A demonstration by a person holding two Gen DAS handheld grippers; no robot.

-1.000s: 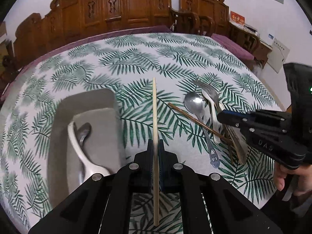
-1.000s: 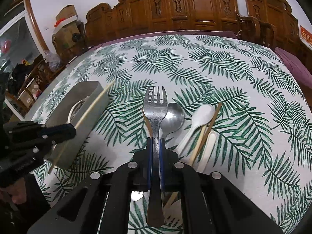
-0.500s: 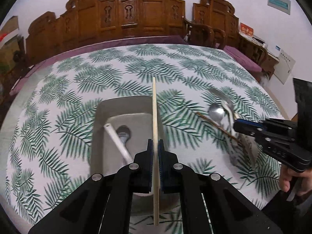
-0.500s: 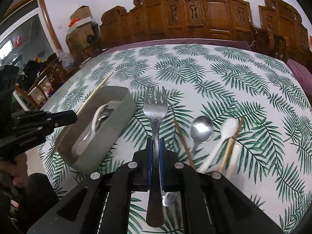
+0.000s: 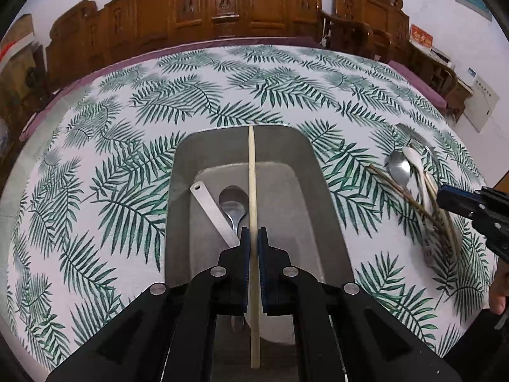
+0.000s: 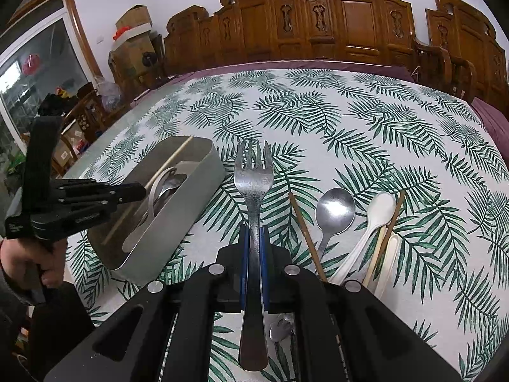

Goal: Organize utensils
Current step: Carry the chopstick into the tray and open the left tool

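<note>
My left gripper [image 5: 253, 238] is shut on a pale wooden chopstick [image 5: 252, 175], which points lengthwise over the grey utensil tray [image 5: 181, 191]. Inside the tray lie a metal spoon [image 5: 234, 203] and a white utensil handle [image 5: 210, 210]. My right gripper [image 6: 253, 235] is shut on a metal fork [image 6: 253, 178], tines forward, held above the tablecloth just right of the tray [image 6: 191, 187]. Loose on the cloth to the fork's right lie a brown chopstick [image 6: 303, 226], a metal spoon [image 6: 334, 210], a white spoon [image 6: 375, 213] and another chopstick [image 6: 386, 235].
A palm-leaf tablecloth [image 6: 350, 121] covers the round table. Carved wooden chairs [image 6: 318, 25] line its far edge. Boxes and clutter [image 6: 127, 41] stand by a window at the left. A hand [image 6: 22, 258] grips the left tool's handle.
My left gripper has carried the chopstick leftward, from beside the tray to over its middle. The right gripper with the fork has lifted slightly and shifted toward the tray.
</note>
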